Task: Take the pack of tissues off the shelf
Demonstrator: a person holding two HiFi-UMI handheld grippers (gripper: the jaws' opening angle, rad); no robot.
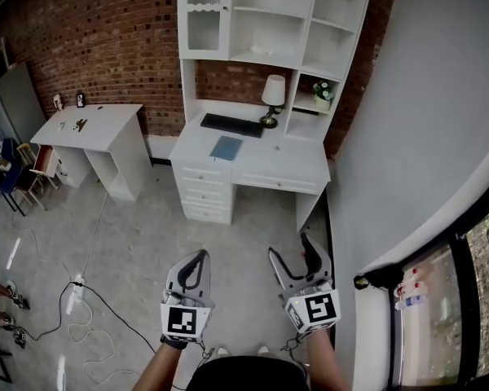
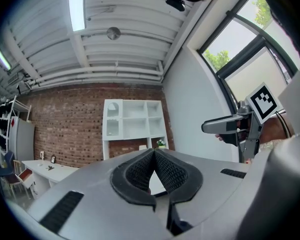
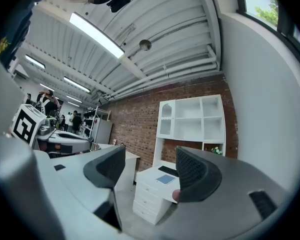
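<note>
Brick wall w/ white shelf unit [image 1: 269, 23] over a desk [image 1: 253, 157], top centre of head view; we can't pick out the tissue pack there. Bottom centre: our left gripper [image 1: 199, 257] closed tip-to-tip, empty; right gripper [image 1: 290, 248] jaws wide apart, empty.

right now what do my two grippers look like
The left gripper and right gripper match: light grey plastic bodies, curved jaws lined with black textured pads, and a cube with black-and-white square markers at the back of each.
</note>
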